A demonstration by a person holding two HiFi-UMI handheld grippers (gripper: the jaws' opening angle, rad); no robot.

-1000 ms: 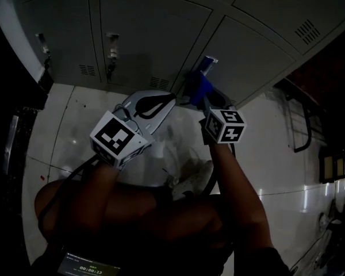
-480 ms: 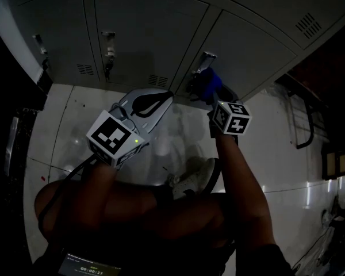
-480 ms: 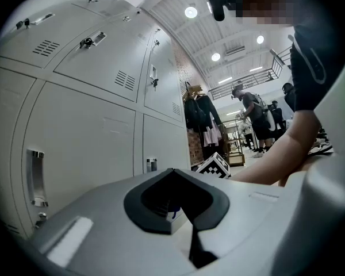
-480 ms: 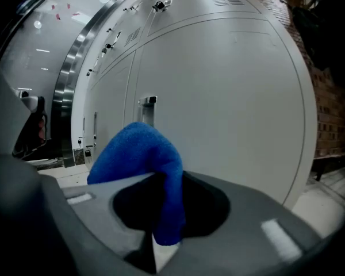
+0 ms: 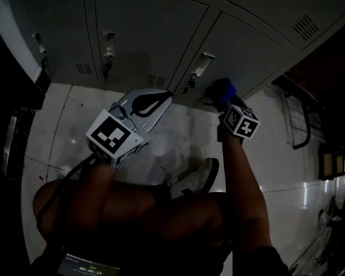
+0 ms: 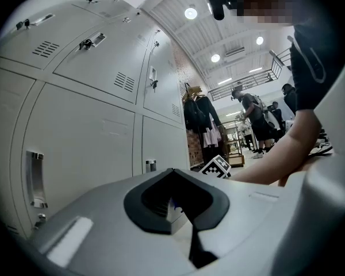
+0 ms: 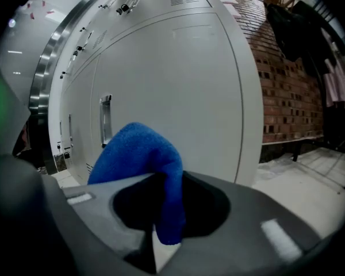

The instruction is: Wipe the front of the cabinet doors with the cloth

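A blue cloth [image 5: 223,89] [image 7: 141,154] is pinched in my right gripper [image 5: 224,99] [image 7: 161,211], which is shut on it and presses it against the lower part of a grey cabinet door [image 5: 247,50] [image 7: 178,85], right of that door's handle [image 5: 202,64] [image 7: 105,119]. My left gripper [image 5: 155,102] [image 6: 172,206] hangs shut and empty a little off the cabinet, pointing at the neighbouring door [image 5: 144,27] [image 6: 80,137].
More grey locker doors [image 5: 57,33] with handles and vents run leftward. A white glossy floor [image 5: 63,131] lies below. The person's shoe [image 5: 195,180] and knees sit beneath the grippers. A brick wall [image 7: 287,96], a bench and hanging coats [image 7: 293,22] stand to the right; people [image 6: 253,119] stand in the distance.
My right gripper has slid the blue cloth rightward along the door, from over the handle to its right, uncovering the handle. The left gripper has barely moved.
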